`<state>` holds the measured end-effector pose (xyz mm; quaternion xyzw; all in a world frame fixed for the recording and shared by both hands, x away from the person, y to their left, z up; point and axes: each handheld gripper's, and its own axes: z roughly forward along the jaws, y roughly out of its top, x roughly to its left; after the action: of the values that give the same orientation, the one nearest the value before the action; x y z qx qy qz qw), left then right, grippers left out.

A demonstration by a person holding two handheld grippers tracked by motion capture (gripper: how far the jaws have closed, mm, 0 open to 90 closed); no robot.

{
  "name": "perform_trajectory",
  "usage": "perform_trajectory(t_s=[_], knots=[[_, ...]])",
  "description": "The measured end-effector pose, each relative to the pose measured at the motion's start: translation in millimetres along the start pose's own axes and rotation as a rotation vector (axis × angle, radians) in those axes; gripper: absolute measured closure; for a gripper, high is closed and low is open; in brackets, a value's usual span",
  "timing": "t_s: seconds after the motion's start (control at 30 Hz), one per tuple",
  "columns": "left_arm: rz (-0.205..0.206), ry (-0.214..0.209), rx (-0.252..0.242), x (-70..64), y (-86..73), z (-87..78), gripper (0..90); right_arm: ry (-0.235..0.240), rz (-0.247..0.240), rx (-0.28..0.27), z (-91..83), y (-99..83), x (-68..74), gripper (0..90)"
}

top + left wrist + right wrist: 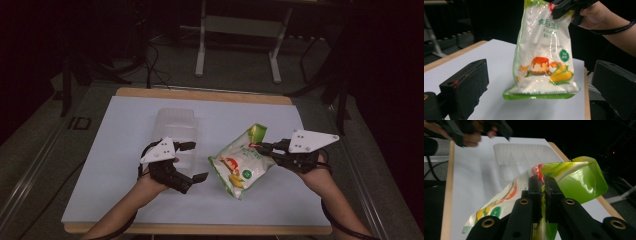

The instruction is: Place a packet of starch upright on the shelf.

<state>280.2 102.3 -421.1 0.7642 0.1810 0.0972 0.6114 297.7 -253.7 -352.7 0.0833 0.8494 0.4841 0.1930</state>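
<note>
**A:** From the high view, your right gripper (261,146) had its jaws pinched tight on the top edge of the green-edged clear plastic pouch of white powder (239,164), which hung tilted over the white table mat (125,150). Your left gripper (192,161) stood wide apart, holding nothing, in front of the clear ribbed plastic tub (176,131).

**B:** And the left gripper view?

**A:** The pouch (544,55) dangled between your open jaws, touching neither — its bottom seam looked clear of the mat (499,60).

**B:** The right gripper view?

**A:** Your jaws were shut on a thin fold of film at the pouch (564,175) top. That's my worry: the powder's weight hung below a slim grip, so a quick swing could slide the film free, or tear it.

**B:** Anything in the tub?

**A:** It (524,160) looked empty — bare ribs inside, no lid on it. The pouch was sealed, as far as I could tell.
</note>
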Motion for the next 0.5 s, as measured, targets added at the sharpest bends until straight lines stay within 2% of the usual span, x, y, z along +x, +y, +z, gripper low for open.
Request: perform_trajectory(t_s=[0.17,0.33,0.37,0.5], knots=[[0.008,-0.044,0.007,10.4,10.0,15.6,1.2,0.019,-0.030,-0.013,-0.4,9.6,6.4,85.6],[-0.010,-0.109,0.016,23.7,16.9,30.1,1.3,0.046,-0.054,-0.028,-0.1,17.7,13.1,85.5],[-0.010,-0.109,0.016,23.7,16.9,30.1,1.3,0.050,-0.061,-0.028,-0.1,19.1,14.4,85.6],[-0.009,-0.188,0.076,27.5,18.7,49.0,1.3,0.065,-0.078,-0.036,0.4,23.8,19.0,85.6]])
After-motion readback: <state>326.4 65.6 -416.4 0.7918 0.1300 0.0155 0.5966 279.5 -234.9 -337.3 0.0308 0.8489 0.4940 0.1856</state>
